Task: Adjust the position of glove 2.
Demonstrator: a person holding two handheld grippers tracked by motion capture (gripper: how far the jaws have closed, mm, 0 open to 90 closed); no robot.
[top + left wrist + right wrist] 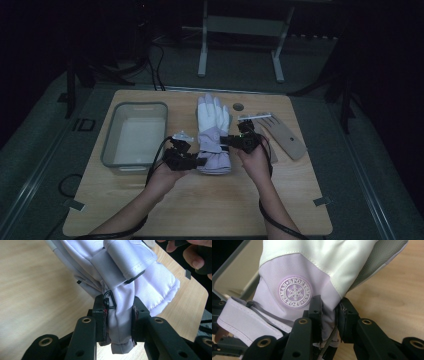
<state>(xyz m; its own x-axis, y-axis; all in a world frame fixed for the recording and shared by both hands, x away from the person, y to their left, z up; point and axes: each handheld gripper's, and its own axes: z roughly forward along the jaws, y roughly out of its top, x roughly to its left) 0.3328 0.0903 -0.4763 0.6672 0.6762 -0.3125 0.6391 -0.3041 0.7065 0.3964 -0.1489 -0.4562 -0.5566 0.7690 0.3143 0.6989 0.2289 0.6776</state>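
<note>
The left gripper (118, 325) and right gripper (329, 322) each pinch the cuff of the white and lilac padded ski glove (214, 135) at centre frame, lifted off the wooden table (280, 200). Grasping looks done; placing remains. The clear plastic bin (111, 145), left of the glove, appears empty.

Bare wooden table (210, 205) lies open at six o'clock of the held glove (214, 135), while a clear bin (134, 134) blocks nine o'clock, a tan glove (286, 137) lies near at three o'clock, and twelve o'clock is narrow table edge.
</note>
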